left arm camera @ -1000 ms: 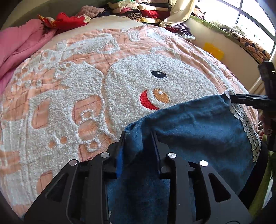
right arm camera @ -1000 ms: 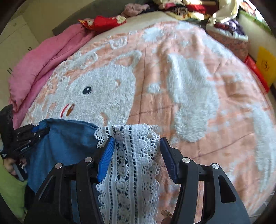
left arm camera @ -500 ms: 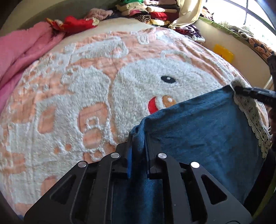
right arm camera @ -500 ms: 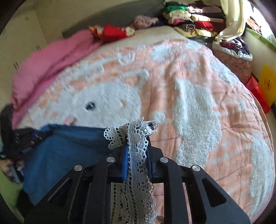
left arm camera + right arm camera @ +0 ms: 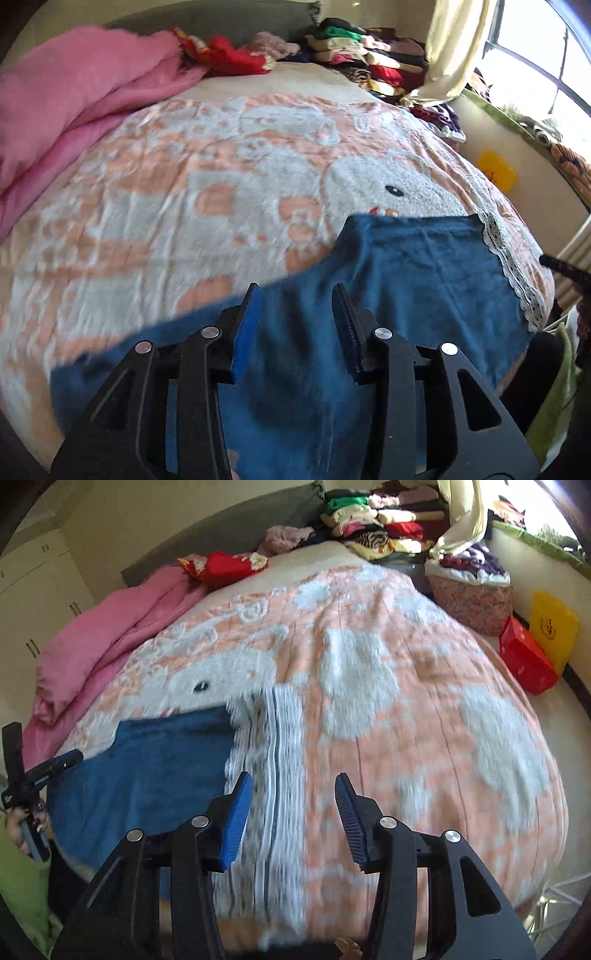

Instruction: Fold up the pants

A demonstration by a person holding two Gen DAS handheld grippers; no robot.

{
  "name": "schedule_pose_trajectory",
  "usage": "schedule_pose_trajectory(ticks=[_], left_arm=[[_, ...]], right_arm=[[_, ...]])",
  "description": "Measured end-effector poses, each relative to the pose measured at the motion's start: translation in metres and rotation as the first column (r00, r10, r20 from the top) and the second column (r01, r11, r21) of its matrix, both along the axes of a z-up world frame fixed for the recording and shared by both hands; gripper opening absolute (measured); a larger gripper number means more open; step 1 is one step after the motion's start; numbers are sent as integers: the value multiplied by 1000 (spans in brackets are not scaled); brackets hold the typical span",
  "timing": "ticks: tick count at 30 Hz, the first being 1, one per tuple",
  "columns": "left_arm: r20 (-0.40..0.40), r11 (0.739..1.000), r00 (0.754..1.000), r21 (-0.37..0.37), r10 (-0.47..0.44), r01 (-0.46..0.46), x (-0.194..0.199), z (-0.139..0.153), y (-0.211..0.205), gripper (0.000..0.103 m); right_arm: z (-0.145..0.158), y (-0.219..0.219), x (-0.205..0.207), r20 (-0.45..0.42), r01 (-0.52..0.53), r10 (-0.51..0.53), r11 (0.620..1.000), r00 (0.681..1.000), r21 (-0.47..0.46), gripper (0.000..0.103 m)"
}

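The blue pants with a white lace hem lie flat on the near edge of the bed. In the right wrist view the blue cloth lies left and the lace hem, blurred, runs between the fingers. My left gripper is open and empty, just above the pants' left part. My right gripper is open and empty above the lace hem. The left gripper's tip shows at the far left of the right wrist view.
The bed carries a peach-and-white bunny blanket. A pink quilt lies along the left side. Piles of folded clothes sit at the head. A red box and yellow bag stand on the floor at right.
Both grippers were shut on the pants half a second ago; both have opened and let go. The pants now lie on the bed and both grippers have drawn back and up.
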State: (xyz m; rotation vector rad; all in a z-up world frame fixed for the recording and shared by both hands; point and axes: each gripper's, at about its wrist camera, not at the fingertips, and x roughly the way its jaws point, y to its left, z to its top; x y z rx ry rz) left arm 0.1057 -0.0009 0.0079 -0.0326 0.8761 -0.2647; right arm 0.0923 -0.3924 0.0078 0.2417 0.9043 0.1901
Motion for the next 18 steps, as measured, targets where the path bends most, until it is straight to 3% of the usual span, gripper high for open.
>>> schedule_pose_trajectory(ticks=[2,4,8,10,14,18], left_arm=[[-31,1000,999,-1,9,-9,-18,-5,11,33],[-60,999,998,37,19,-17,-28,-13,16,40],[-100,994,993,96,64,-54,-38,-27,26,48],[-99,988,990,133,97,-83,-38,-31,32,48],[-107,986,986,122,128,-115,-37,-38,45,48],[-102,986,986,109,134,-123,-40,-42,53,47]], right_arm=[[-7,0,-15,-41,-10,10,1000,999,19,45],[-10,7,-23,-59,-25,26,1000,998,14,46],[-5,34,-33,-42,-98,96,994,994,-39,46],[-3,60,-31,-48,-156,151,980,987,-121,49],[-14,94,-25,-107,-228,206,937,973,-264,58],[-39,87,-19,-190,-212,150,906,970,-367,59]])
